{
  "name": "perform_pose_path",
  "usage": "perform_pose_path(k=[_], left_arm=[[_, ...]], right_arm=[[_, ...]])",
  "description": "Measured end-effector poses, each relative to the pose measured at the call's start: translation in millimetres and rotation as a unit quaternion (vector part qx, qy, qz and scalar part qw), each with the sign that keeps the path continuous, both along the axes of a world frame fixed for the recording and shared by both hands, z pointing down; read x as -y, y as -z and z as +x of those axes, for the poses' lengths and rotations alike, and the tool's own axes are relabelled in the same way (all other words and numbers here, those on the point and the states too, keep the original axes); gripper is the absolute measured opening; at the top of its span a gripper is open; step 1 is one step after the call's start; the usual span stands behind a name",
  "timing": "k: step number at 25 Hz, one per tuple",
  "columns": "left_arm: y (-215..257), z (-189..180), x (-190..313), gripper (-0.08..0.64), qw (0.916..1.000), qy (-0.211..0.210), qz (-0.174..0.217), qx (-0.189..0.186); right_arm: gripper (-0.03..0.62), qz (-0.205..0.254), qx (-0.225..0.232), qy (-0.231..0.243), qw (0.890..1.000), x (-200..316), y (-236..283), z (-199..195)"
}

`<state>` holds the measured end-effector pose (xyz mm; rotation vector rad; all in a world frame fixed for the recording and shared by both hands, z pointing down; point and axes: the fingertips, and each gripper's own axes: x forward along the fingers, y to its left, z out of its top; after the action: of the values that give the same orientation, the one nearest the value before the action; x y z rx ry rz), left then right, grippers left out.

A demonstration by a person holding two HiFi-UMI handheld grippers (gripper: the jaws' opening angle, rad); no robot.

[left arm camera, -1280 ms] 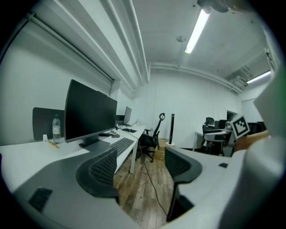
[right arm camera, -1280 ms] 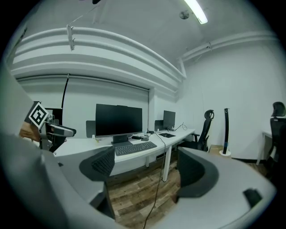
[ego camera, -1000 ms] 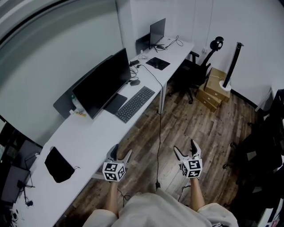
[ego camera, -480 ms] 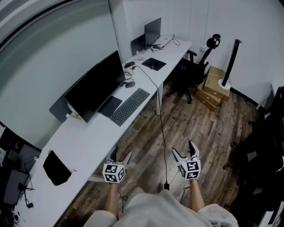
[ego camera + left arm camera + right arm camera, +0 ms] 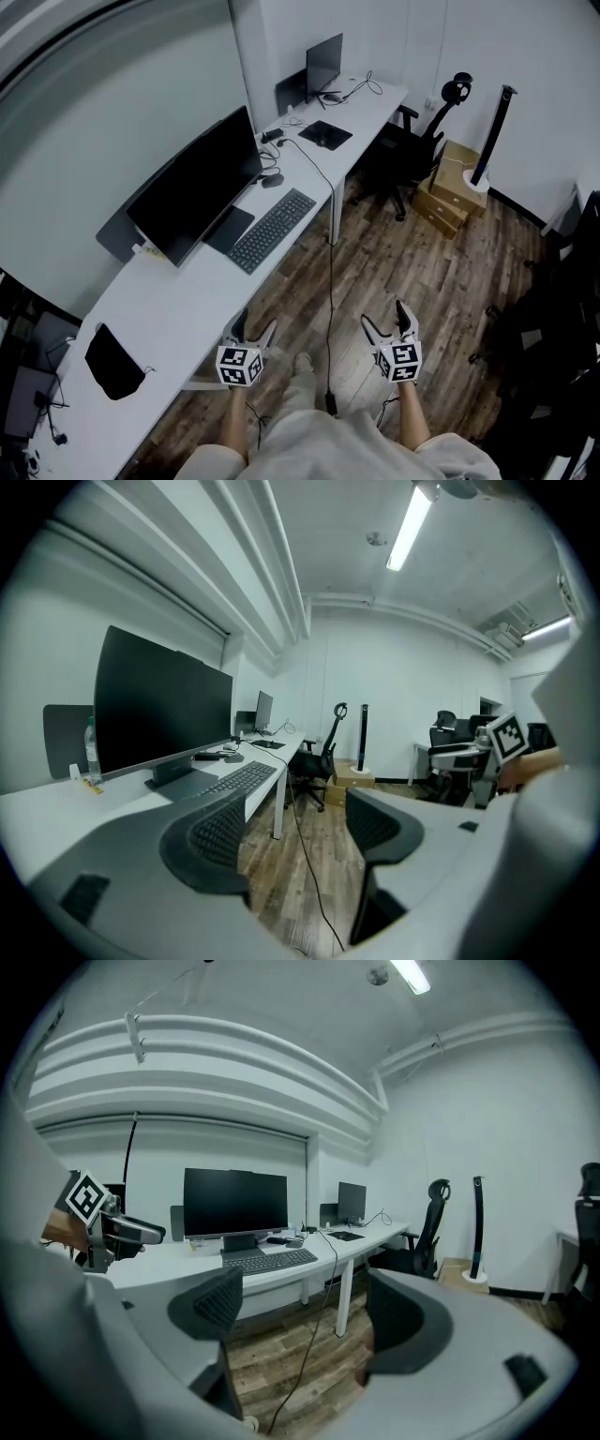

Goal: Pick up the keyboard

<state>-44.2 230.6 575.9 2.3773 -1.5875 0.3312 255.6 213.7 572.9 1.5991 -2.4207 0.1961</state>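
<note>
Both gaping, gripping nothing: left tool, right tool, well short of the monitor; keyboard flat on the tabletop just in front of that monitor; best to close in first, straddle both short ends, lift level.

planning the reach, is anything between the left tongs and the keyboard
Nothing visible. The left tongs hang open by the desk edge; the keyboard lies ahead on it. The cable hangs further right.

Dark keyboard flat on white desk — before monitor, near edge.
</note>
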Motion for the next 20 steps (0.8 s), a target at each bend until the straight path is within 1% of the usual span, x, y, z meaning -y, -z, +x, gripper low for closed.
perform_pose_path(k=[6, 12, 20], left_arm=[[-5.3, -6.0, 45.6, 0.311, 1.0, -0.001, -0.005, -0.007], [-2.2, -22.5, 102.9, 0.311, 0.9999, -0.002, -0.008, -0.015], [0.1, -34.5, 182.2, 0.311, 0.9995, -0.02, -0.008, -0.022]], right_arm=[[0.403, -0.005, -0.006, -0.003, 1.0, 43.3, -1.2, -5.9], [0.402, -0.006, -0.013, -0.003, 1.0, 98.0, 6.3, -24.5], [0.399, -0.005, -0.024, -0.016, 1.0, 167.4, 17.0, -42.6]])
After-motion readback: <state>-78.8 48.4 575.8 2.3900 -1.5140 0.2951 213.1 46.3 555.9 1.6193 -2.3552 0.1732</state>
